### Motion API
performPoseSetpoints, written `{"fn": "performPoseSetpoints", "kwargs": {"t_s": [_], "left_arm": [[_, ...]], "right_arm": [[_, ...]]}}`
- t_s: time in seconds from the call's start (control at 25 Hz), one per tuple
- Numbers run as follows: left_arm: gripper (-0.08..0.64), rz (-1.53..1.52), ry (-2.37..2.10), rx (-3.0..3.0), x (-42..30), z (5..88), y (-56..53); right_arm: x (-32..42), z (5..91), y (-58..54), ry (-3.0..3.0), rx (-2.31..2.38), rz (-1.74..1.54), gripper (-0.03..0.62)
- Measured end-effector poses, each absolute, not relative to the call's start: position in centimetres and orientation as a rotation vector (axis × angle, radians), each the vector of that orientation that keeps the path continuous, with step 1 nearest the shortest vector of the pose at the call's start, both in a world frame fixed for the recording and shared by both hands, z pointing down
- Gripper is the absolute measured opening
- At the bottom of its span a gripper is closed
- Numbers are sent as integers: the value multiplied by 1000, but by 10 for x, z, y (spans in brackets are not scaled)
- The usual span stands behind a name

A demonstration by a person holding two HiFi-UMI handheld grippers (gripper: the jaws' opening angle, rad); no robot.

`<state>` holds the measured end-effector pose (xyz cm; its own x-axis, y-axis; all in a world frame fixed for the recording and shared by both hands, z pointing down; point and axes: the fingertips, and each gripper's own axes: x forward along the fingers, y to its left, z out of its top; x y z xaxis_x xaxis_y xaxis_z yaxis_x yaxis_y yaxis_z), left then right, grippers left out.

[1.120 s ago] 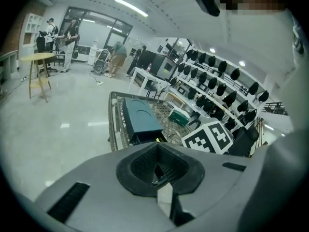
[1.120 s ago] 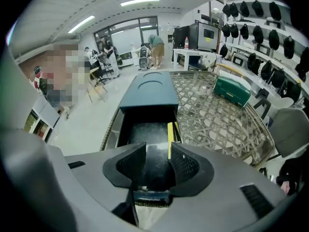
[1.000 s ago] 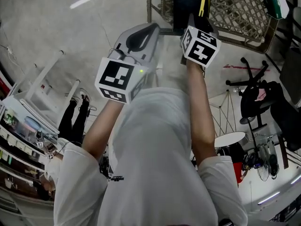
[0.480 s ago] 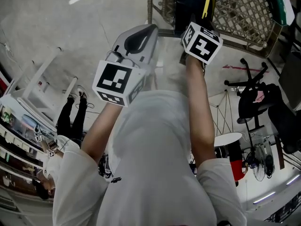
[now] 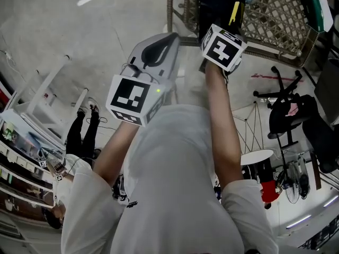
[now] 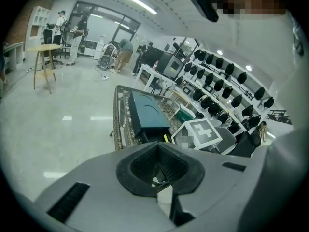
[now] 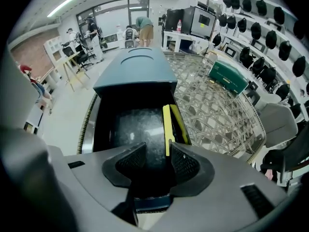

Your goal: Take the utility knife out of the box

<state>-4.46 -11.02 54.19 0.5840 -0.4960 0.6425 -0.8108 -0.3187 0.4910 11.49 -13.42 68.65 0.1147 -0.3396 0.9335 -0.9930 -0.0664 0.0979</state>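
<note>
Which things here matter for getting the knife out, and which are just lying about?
In the job: utility knife, standing in the open box; right hand-held gripper above it, jaws have just been opening, gripping nothing.
Lying about: green carton on the lattice table; office chair; left hand-held gripper, shut, idle.

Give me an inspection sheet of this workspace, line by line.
Surface: woven wire tabletop, carrying the box.
Job's things: dark box, lid up; yellow utility knife leaning along its right wall.
Clutter: green carton further back.
Grippers: right tool over the box, jaws apart, just been opening, nothing gripped; left tool shut, empty.
Cables: nothing seen.
Surroundings: desks and people far off.
</note>
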Motion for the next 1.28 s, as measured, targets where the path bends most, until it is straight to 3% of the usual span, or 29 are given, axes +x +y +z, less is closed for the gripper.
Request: {"fn": "performPoseSetpoints", "kwargs": {"t_s": [0.36,0.4,0.44,1.28], "left_arm": [[2,464,-1071,1973,-60,541,-115],[2,461,-1074,1969,-61,541,-115],[2,458,-1075,1967,-61,540,-115],[2,452,-1086,1985,-61,535,-107]], "right_arm": [[118,691,-137,-1282,1546,963,153],[121,690,-137,-1276,1555,962,113],[124,689,-138,-1268,1565,961,34],[118,679,-140,-1410,1568,993,23]]}}
